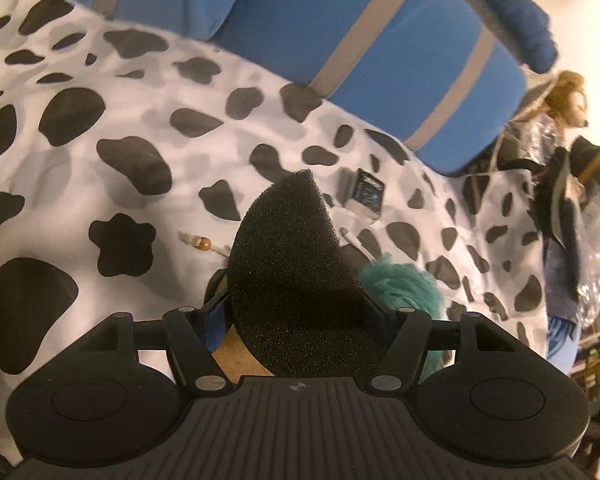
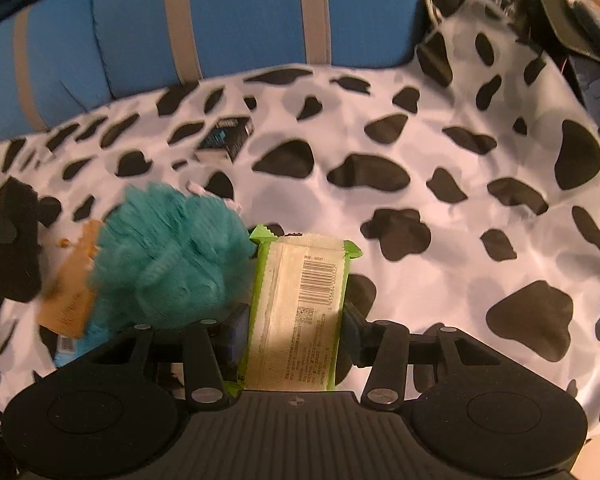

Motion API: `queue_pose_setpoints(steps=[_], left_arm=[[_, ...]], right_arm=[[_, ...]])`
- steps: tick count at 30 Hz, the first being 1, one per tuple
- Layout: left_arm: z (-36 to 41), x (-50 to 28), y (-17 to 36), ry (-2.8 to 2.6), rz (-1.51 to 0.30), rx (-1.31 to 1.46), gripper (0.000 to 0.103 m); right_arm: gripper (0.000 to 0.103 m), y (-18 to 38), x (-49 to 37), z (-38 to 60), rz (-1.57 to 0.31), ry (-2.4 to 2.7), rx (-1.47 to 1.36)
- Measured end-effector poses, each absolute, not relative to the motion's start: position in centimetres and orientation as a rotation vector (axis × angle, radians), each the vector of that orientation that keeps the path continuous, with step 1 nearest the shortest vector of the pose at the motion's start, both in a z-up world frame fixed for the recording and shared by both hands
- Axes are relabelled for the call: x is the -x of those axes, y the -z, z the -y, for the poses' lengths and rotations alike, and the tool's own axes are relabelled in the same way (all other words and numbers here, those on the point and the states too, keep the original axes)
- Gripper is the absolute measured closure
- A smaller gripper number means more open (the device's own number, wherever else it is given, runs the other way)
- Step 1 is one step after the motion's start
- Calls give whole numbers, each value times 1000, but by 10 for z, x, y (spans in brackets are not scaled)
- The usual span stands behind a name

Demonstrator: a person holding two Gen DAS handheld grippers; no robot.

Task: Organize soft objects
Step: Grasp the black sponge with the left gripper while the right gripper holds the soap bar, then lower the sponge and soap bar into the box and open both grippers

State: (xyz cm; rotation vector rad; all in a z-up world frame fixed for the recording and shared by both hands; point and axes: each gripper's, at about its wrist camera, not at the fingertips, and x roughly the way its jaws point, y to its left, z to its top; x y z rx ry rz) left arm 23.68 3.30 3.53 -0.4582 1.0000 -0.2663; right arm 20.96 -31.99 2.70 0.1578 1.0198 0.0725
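Both pickups look done; placing remains. The left gripper (image 1: 296, 308) clamps a black sponge (image 1: 288, 260). The right gripper (image 2: 296, 320) pinches a green-edged packet (image 2: 300, 304), with a teal pouf (image 2: 168, 256) at its nine o'clock, over the cow-print bed (image 2: 480, 160).

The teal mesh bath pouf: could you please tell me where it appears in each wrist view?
Left wrist: teal pouf peeks out lower right, behind the black foam sponge.
Right wrist: pouf lower left, beside the green packet.
Shared landmark: small dark box on the cow-print cover.
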Motion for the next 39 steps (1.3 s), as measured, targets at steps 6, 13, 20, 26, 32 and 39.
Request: queue_pose_setpoints(steps=[6,13,20,26,32,39], left_arm=[[-26,-215,-40,322,-986,414,38],[-24,-177,-40,370,-995,378,38],[-24,-140,-35,403,-1025,350,38],[-17,-109,-31,427,-1065,270,38],[-9,-77,-22,469,-1136,221,38],[5,-46,-11,490,-1212,134,38]], right_arm=[[52,-43,-188,317,-993,-116,-204],[52,-43,-155,298,-1020,-225,-200],[52,-36,-122,282,-1075,-306,-208],[52,-33,-97,264,-1120,-375,-186],[52,-26,-70,246,-1180,-420,-146],[52,-18,-37,226,-1254,-449,-99]])
